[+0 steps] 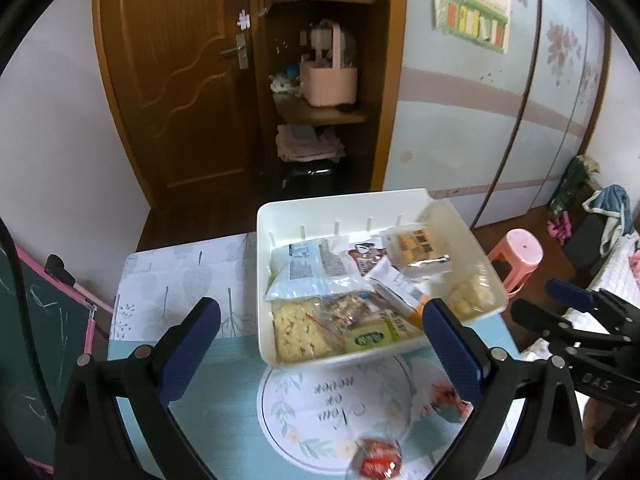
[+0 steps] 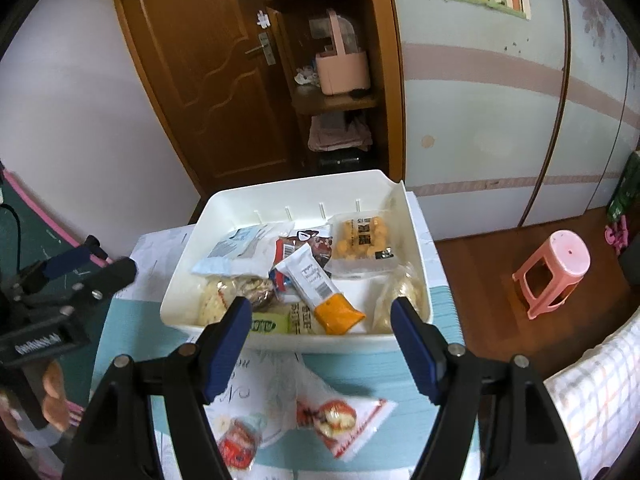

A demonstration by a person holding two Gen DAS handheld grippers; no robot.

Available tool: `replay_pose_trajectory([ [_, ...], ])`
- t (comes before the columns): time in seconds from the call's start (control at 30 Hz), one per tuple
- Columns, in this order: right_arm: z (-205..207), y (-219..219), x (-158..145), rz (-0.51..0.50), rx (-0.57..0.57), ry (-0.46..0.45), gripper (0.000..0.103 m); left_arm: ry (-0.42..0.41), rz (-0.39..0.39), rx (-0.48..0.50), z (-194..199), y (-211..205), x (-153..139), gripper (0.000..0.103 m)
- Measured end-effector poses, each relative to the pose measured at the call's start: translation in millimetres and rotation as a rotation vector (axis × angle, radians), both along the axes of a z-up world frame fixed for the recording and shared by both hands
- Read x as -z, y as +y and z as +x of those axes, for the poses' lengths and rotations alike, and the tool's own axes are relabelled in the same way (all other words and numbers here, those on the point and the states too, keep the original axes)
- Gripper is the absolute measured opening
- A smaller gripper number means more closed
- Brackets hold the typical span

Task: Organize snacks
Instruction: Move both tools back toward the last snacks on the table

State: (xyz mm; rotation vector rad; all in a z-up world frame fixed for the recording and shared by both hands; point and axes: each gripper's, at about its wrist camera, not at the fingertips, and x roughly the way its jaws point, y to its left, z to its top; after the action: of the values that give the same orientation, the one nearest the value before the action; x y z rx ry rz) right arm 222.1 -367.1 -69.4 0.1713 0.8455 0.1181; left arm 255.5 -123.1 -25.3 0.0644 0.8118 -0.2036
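Note:
A white bin [image 1: 280, 216] [image 2: 224, 200] full of packaged snacks stands on a small table. Two red-and-clear snack packets lie on the table in front of it: one to the left [image 1: 378, 460] [image 2: 240, 442], one to the right [image 1: 450, 398] [image 2: 340, 420]. My left gripper [image 1: 320, 328] is open and empty, above the table just before the bin. My right gripper [image 2: 322, 330] is open and empty, above the bin's near rim and the packets. Each gripper shows at the edge of the other's view.
The table has a teal cloth with a round floral mat [image 1: 320, 396]. A pink stool [image 2: 554, 268] stands on the wood floor to the right. A brown door [image 1: 180, 80], open shelves [image 1: 324, 116] and a pale wardrobe [image 2: 500, 120] are behind. A chalkboard [image 1: 36, 312] leans at left.

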Motion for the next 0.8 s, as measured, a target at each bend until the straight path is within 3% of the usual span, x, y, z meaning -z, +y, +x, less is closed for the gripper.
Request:
replay_pose_trajectory([
  [0.17,-32.8,-2.9,-3.4,-0.003,-0.016,-0.020,0.078,-0.012,-0.016,0.045,-39.2,2.0,-8.9,0.101],
  [0.37,-59.6,-6.4,12.6,-0.009,-0.019,-0.025,0.081,-0.020,-0.022,0.089,-80.5,-3.7,9.8,0.101],
  [0.53,-71.0,-8.4,43.4,-0.005,-0.018,-0.005,0.082,0.000,-0.021,0.105,-103.4,-14.6,49.8,0.101],
  [0.7,-71.0,-9.5,79.3,0.010,-0.021,0.037,0.089,0.092,0.023,0.111,-107.0,-30.5,107.7,0.101],
  [0.8,-66.5,-7.7,98.3,0.029,-0.024,0.061,0.089,0.177,0.010,0.088,-99.6,-34.1,137.9,0.101],
])
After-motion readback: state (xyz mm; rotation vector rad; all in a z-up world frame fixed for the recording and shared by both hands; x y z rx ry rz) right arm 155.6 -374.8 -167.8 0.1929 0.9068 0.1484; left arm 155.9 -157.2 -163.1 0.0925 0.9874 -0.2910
